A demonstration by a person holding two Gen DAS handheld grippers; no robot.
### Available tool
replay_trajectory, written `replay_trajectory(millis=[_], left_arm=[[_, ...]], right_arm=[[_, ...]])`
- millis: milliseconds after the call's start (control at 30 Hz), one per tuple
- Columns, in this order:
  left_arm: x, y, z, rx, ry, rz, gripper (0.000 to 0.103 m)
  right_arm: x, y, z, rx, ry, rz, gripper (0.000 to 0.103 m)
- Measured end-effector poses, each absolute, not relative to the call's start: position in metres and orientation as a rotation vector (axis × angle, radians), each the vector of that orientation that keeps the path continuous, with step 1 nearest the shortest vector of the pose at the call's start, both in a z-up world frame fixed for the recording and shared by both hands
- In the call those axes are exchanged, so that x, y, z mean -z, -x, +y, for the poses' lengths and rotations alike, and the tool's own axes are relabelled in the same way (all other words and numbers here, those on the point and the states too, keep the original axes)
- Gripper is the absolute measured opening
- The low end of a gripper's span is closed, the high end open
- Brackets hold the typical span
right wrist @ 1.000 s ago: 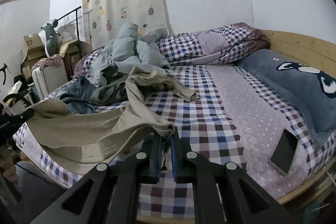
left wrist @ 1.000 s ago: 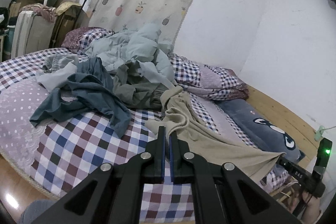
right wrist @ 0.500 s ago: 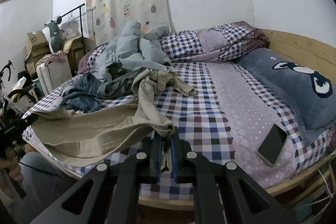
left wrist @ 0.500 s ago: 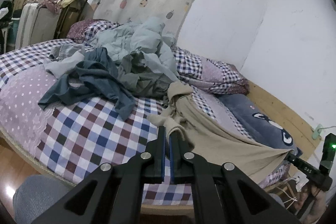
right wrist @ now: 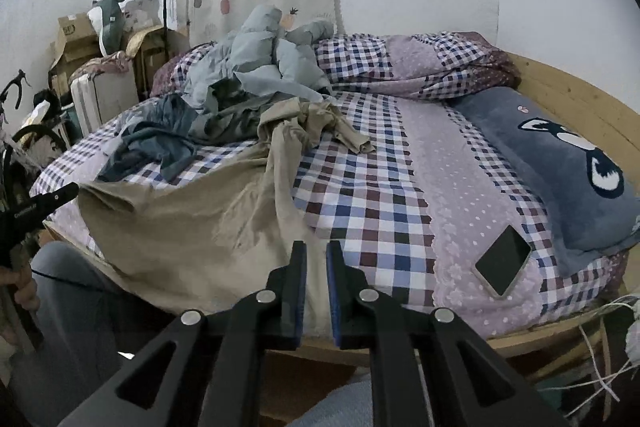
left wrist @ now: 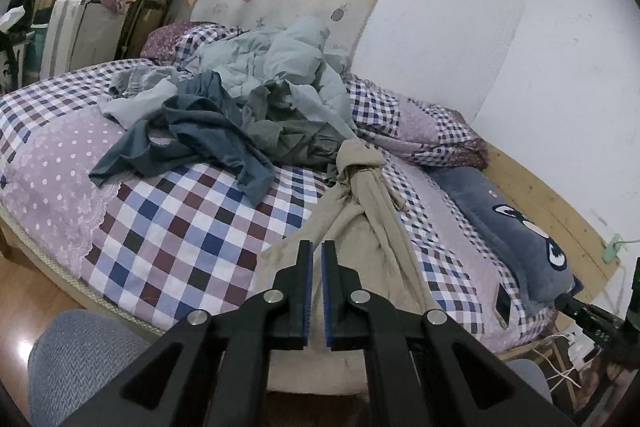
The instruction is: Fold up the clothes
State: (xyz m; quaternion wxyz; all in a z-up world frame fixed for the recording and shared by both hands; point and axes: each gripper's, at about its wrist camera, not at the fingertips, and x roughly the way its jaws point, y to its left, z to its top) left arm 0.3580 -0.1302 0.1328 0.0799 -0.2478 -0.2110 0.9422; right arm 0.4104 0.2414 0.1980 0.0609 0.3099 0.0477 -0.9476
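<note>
- On the bed (right wrist: 360, 211), checked sheet bare along the near half — likely the working surface, since the far half is taken up by clutter.
- Heap of unfolded clothes (left wrist: 256, 99) bunched toward the far side: pale blue-grey, dark blue, olive pieces tangled together, none squared up. Reads as the waiting stock.
- Beige garment (right wrist: 192, 223) drawn clear of the heap toward the near edge, lower part spread fairly flat and draping over the bed's side, upper end twisted and touching the pile. Judged to be the piece being laid out for folding.
- Grey pillow (right wrist: 560, 167) with a printed face along the wooden side rail, out of the work.
- Left gripper (left wrist: 316, 259) hovers over the beige cloth's near edge, fingers slightly parted, nothing pinched between them.
- Right gripper (right wrist: 316, 259) likewise slightly parted at the cloth's right border, holding nothing.
- Phone (right wrist: 502, 263) lies near the bed's corner, apart from the cloth.
</note>
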Motion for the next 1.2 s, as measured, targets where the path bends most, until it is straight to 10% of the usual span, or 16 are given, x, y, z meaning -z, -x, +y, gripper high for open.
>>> replay_trajectory(millis=[267,500,1200], left_arm=[[-0.135,-0.361,-0.131,-2.818,0.718,-0.609,0.016],[-0.142,-0.359,-0.128,-2.779,0.623,-0.617,0.064],[-0.132,-0.304,-0.1,-2.74,0.662,-0.526,0.085]], right_arm=[[-0.202,-0.416,0.245,2.872,-0.906,0.096,0.034],[-0.199,-0.408,0.244,2.85,-0.889,-0.017,0.04],[-0.184,-0.328,0.23,2.83,-0.868,-0.129,0.056]])
